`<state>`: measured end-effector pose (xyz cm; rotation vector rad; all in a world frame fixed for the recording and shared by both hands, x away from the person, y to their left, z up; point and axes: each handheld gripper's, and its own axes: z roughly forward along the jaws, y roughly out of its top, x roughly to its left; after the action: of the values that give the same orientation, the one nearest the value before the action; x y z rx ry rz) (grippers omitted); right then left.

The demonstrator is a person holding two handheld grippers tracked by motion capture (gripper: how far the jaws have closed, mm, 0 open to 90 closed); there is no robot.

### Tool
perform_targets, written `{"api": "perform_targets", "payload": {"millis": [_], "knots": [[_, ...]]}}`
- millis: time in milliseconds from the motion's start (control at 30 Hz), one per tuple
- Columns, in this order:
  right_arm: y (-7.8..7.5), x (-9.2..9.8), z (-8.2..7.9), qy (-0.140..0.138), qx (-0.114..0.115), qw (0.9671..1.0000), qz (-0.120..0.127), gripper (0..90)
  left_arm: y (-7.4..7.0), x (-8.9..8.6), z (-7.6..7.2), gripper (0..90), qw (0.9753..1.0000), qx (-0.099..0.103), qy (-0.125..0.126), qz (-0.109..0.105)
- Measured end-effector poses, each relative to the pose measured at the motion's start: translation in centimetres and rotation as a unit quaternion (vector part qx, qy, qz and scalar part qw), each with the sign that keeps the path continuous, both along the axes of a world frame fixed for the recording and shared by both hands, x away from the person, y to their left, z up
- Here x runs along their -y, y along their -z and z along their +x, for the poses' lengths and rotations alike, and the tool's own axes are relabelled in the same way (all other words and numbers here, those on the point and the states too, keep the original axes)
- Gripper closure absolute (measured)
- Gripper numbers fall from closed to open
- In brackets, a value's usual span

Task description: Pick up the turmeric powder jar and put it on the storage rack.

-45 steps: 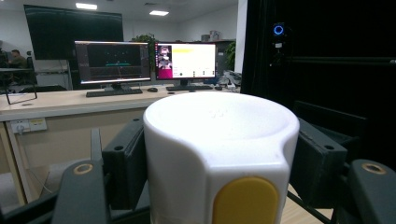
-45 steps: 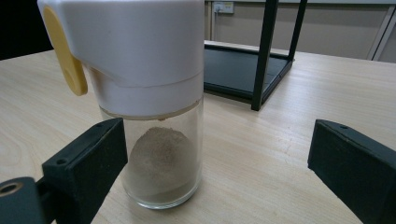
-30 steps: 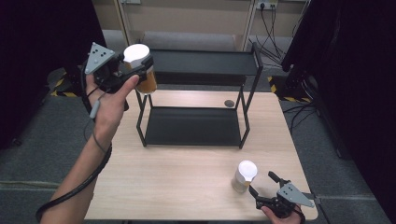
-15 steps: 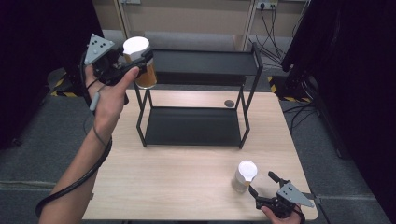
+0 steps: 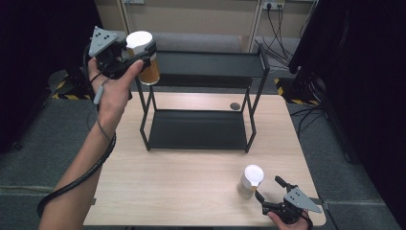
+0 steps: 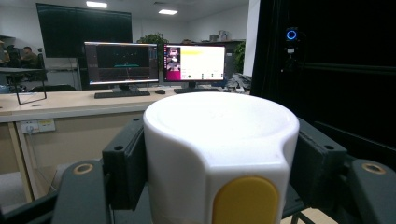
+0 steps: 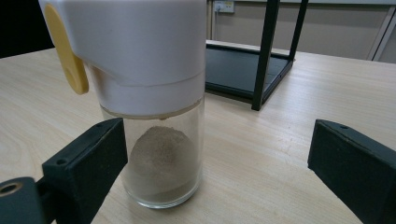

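My left gripper (image 5: 142, 51) is shut on a white-lidded jar (image 5: 151, 73) of orange contents, held in the air at the top left corner of the black two-tier rack (image 5: 206, 64). In the left gripper view the jar's lid (image 6: 219, 140), with a yellow tab, sits clamped between the pads (image 6: 123, 168). A second white-lidded jar (image 5: 251, 181) with grey powder stands on the table at the front right. My right gripper (image 5: 268, 188) is open just behind it. In the right gripper view that jar (image 7: 154, 116) stands against the left jaw of my right gripper (image 7: 219, 158), apart from the right jaw.
The rack's lower shelf (image 5: 196, 129) rests on the wooden table (image 5: 167, 182). A small dark round thing (image 5: 234, 106) lies on the table behind the rack. Black curtains hang on both sides, and cables run along the floor at the back right.
My left gripper has risen with the orange jar and drawn a little closer to the rack's top shelf. The right gripper and the powder jar have not moved.
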<state>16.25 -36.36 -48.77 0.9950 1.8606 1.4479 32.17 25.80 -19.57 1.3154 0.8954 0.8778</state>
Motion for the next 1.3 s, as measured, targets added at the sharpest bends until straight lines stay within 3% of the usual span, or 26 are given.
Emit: {"api": "perform_targets", "payload": {"millis": [500,1300], "knots": [[0.1,0.1,0.0,-0.001,0.001,1.0000,0.002,4.9,-0.9,0.9,2.5,30.6,1.0000,-0.003,-0.006,0.005],[0.0,0.0,0.0,-0.002,0.002,1.0000,-0.001,4.9,-0.4,0.4,6.4,30.5,0.9997,-0.016,-0.019,0.004]]}}
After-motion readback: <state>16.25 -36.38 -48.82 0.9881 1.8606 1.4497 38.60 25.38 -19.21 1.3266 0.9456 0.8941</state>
